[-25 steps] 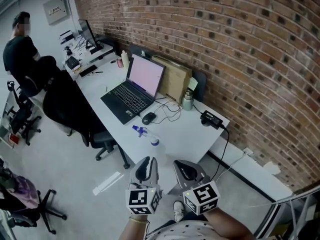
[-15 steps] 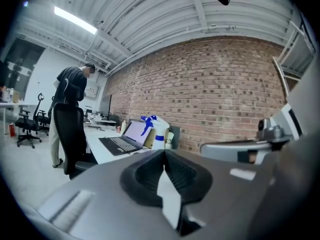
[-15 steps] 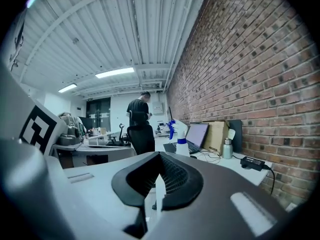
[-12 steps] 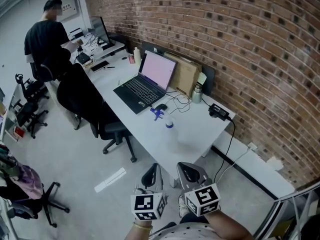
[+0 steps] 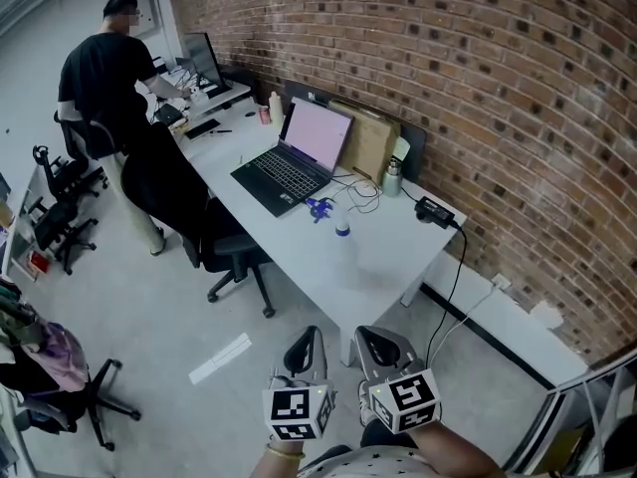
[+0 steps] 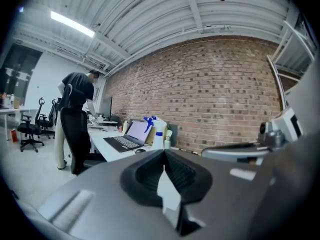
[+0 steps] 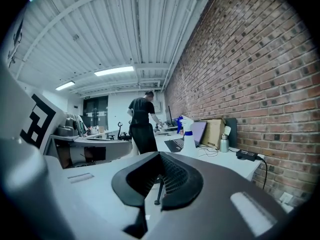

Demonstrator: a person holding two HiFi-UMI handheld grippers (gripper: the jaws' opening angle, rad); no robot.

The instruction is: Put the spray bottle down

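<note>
Both the left gripper (image 5: 303,344) and the right gripper (image 5: 377,346) have jaws pressed together on nothing, well apart from the white translucent plastic spray bottle with a blue trigger (image 5: 339,229), which stands mid-way along the white tabletop (image 5: 390,267) and is probably light, smooth and tippy, best gripped at its narrow neck.

You work under even, cool indoor light, bright enough throughout. In the right gripper view, the ceiling strip lights (image 7: 114,71) at upper centre glow without flare. In the left gripper view, one light strip (image 6: 72,24) at upper left burns brightest.

The head view shows only soft shadow beneath the desk (image 5: 373,257) and no glare. All frames bow strongly: the brick wall (image 5: 478,88) curves, and both gripper views fall to black at the corners.

The left gripper (image 6: 164,154) and right gripper (image 7: 160,156) look soft and blurred near the lens. The distant room is sharper.
</note>
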